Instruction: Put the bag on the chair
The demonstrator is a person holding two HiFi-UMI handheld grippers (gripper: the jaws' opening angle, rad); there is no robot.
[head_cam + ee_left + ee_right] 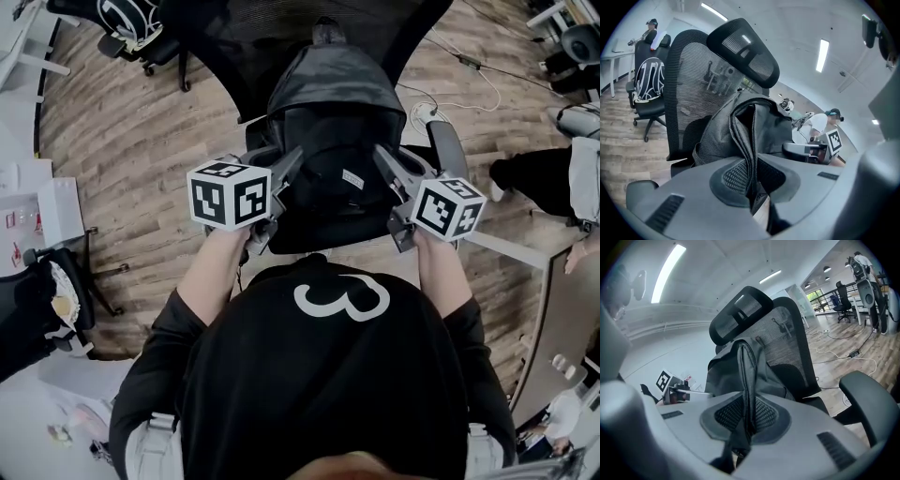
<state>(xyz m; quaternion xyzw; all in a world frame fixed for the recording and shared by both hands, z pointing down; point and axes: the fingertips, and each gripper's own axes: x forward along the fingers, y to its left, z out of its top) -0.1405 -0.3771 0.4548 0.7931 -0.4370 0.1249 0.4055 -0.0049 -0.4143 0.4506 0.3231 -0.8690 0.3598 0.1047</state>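
My left gripper (752, 187) is nearly closed, pinching a ridged seam of the bag (740, 136) between its pads. My right gripper (743, 423) is narrow too, clamped on a strap at the bag's other side. In the head view the bag stands upright between them, over the seat of the chair (319, 239), its back against the mesh backrest. It looks to be down on the seat, though I cannot see its base touching.

I judge this to be the end of the placing step. What remains is to make sure the weight is on the seat, open both grippers and draw them back toward me without dragging the bag forward. The armrest (448, 141) sits just outside my right gripper and could catch it.

Farther off, a cable (469, 66) trails over the floor (122, 141). A second chair (131, 33) stands at far left and a person (548, 178) at right, all well apart.
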